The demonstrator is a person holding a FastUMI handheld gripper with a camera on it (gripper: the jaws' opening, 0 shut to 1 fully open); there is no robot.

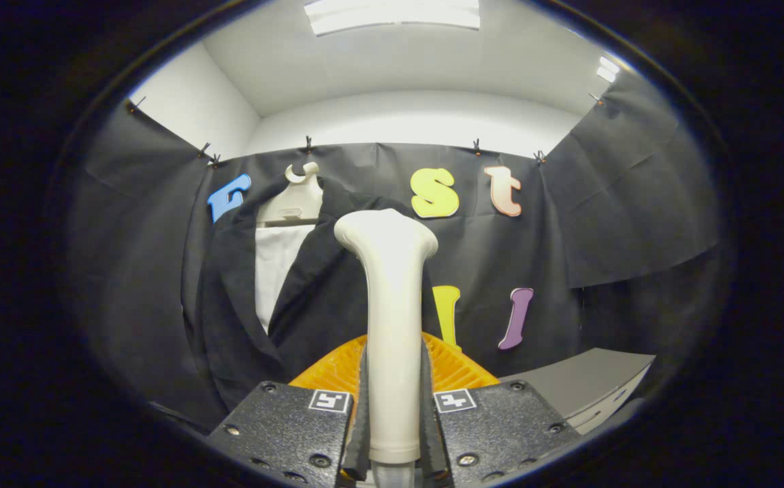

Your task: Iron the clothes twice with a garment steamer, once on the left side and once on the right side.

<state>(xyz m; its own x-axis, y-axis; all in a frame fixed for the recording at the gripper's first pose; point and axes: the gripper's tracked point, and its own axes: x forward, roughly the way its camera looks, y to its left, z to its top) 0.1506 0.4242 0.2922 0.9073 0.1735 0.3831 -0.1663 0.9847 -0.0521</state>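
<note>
My gripper [393, 407] is shut on the handle of a white garment steamer [392, 312], which stands upright between the fingers with its wide head at the top. Beyond it a black jacket [310, 298] hangs on a white hanger [295, 200] against the booth wall, open at the front over a white panel [276, 264]. The steamer head overlaps the jacket's right side in this view; I cannot tell whether it touches the cloth.
A grey table [588, 379] lies low to the right of the fingers. The booth's black cloth wall [568, 257] closes off the back and both sides. A ceiling light [392, 13] glows overhead.
</note>
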